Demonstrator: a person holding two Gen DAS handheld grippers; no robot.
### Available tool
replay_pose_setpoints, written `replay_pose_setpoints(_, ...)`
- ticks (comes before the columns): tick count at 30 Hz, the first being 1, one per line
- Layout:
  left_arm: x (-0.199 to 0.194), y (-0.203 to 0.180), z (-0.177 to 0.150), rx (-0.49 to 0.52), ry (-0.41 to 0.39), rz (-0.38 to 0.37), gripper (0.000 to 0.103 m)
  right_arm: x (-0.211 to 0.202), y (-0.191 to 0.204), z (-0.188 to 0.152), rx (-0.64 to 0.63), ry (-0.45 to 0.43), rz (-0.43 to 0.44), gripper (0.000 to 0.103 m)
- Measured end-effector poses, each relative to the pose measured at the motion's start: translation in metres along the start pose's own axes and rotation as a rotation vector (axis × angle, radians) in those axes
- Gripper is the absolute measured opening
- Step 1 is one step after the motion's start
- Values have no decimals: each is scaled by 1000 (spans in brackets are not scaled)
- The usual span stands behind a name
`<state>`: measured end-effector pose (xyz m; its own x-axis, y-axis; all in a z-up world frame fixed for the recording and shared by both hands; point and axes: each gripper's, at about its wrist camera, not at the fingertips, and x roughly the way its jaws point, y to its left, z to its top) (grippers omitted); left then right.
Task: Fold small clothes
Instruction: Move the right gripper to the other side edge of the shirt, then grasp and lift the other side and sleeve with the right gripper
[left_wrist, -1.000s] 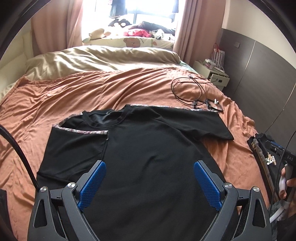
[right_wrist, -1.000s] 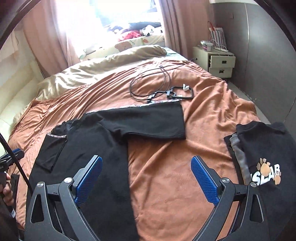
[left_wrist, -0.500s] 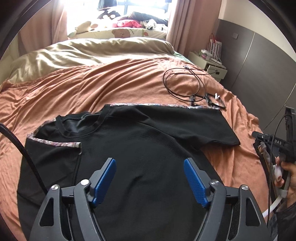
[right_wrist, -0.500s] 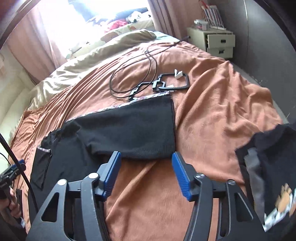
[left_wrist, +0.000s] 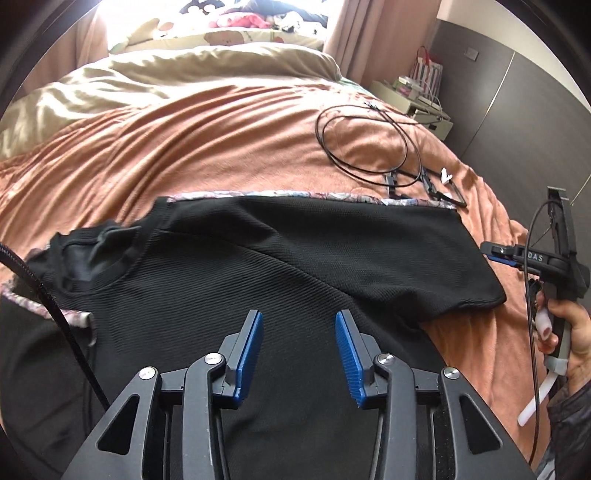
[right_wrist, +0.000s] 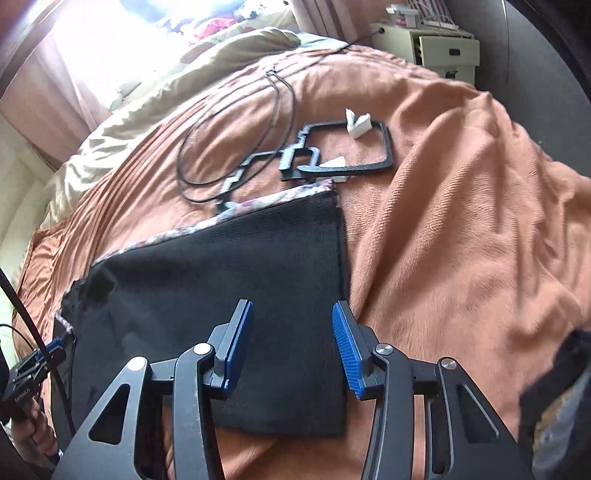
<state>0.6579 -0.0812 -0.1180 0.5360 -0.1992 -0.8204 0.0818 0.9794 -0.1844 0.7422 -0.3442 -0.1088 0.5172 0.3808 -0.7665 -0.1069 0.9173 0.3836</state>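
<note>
Bedding fills both views: an orange-brown blanket (left_wrist: 229, 147) covers the bed, with a beige duvet (left_wrist: 177, 81) bunched at its far end under the window. On the blanket lies the black T-shirt (left_wrist: 258, 280), spread flat, its neckline (left_wrist: 99, 254) toward the left in the left wrist view and a patterned strip (left_wrist: 295, 195) running along its far edge. One sleeve (left_wrist: 388, 258) reaches out to the right, its cuff lying flat on the blanket.

Over the shirt's body hangs the left gripper (left_wrist: 298, 354); its blue pads (left_wrist: 251, 354) have just been closing and now stand at a narrow gap with only the cloth below them, not pinched. A black cord (left_wrist: 55, 317) crosses the shirt at far left.

Beyond the sleeve, coiled black cable (left_wrist: 365, 147) and flat black frame pieces (right_wrist: 351, 151) with small white scraps (right_wrist: 356, 123) lie on the blanket, just beside the sleeve's patterned edge. A bedside cabinet (right_wrist: 439, 48) stands past the bed's right corner; its drawers are shut and what they hold cannot be seen, while a few items sit on top, too small to name.

In the right wrist view the right gripper (right_wrist: 291, 350) hangs over the sleeve near its cuff edge; its jaws have also just been closing and stand narrow, nothing gripped. A person's hand (left_wrist: 576, 332) holds that gripper's handle. Another dark garment (right_wrist: 561, 398) shows at the far right edge.
</note>
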Motion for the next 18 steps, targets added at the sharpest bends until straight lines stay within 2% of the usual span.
replay_pose_setpoints(3,18,-3,3,6,20,-13,32,13,-5,1,12,12,-15,43)
replay_pose_setpoints(8,40,-8,7,9,36,-40,27,34,-12,7,13,37,-35,42)
replay_pose_setpoints(11,51,-12,10,3,49,-60,21,39,-13,9,3,45,-46,28)
replay_pose_setpoints(12,53,-13,11,2,51,-64,19,41,-11,10,1,46,-46,12)
replay_pose_setpoints(13,56,-14,12,1,53,-68,17,40,-9,12,-6,44,-47,5)
replay_pose_setpoints(18,59,-18,17,-5,44,-93,17,12,16,15,-96,-35,-53,2)
